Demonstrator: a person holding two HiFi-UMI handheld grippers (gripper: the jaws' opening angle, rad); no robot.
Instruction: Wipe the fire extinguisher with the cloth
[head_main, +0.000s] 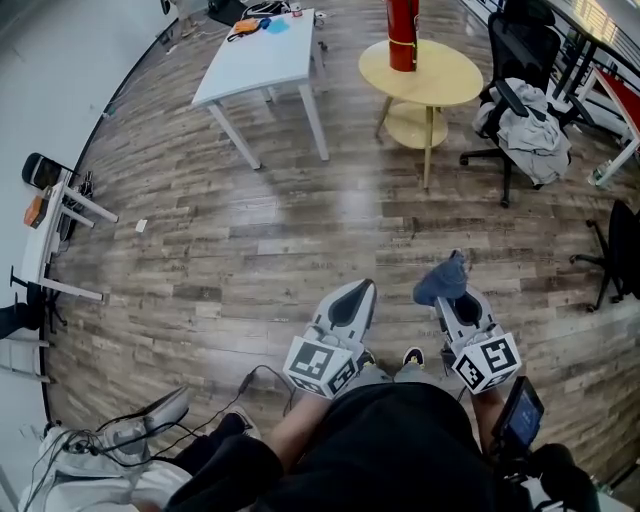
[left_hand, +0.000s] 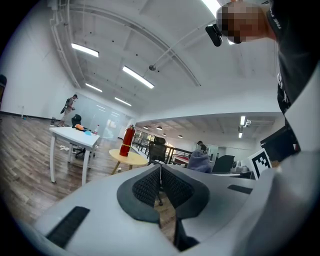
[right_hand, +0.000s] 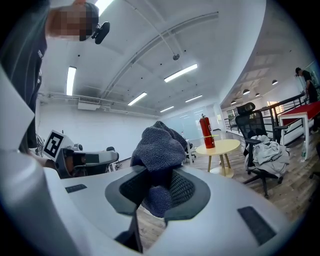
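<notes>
A red fire extinguisher (head_main: 402, 33) stands on the round yellow table (head_main: 445, 78) far ahead; it also shows small in the left gripper view (left_hand: 127, 141) and the right gripper view (right_hand: 204, 132). My right gripper (head_main: 452, 295) is shut on a blue-grey cloth (head_main: 441, 280), which bunches up above its jaws (right_hand: 159, 150). My left gripper (head_main: 350, 303) is held close to the body, its jaws shut with nothing between them (left_hand: 160, 187). Both grippers are several steps short of the extinguisher.
A white rectangular table (head_main: 258, 62) stands to the left of the round one. A black office chair (head_main: 527, 100) with a grey garment sits to the right. Cables and a bag (head_main: 120, 440) lie on the wood floor at my lower left.
</notes>
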